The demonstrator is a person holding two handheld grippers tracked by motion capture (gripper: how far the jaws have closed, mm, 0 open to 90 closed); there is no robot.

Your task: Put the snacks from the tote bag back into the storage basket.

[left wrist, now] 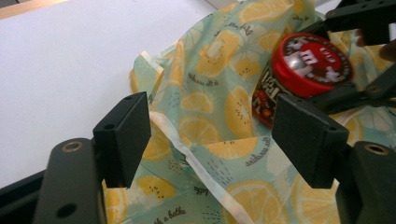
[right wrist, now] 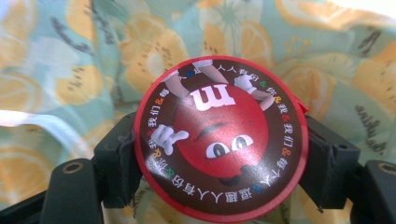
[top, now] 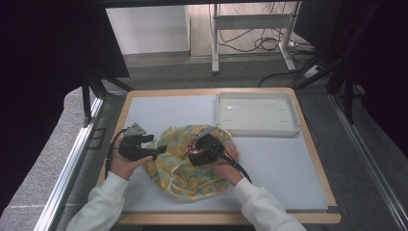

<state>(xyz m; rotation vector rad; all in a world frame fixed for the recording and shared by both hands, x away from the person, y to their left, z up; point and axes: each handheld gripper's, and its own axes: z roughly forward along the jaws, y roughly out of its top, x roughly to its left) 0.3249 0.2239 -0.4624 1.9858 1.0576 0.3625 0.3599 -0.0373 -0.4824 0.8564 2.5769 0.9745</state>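
Two hands come in at the near edge of the table (top: 269,173). The left gripper (top: 153,152) holds its jaws spread at the edge of the lemon-print cloth (top: 180,166). The right gripper (right wrist: 224,172) clamps the red-lidded candy tub (right wrist: 220,137) over that cloth. Farther back sits a white tray (top: 257,129).

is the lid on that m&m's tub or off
On. The red lid caps the tub, which sits between the right gripper's jaws on the lemon-print cloth.
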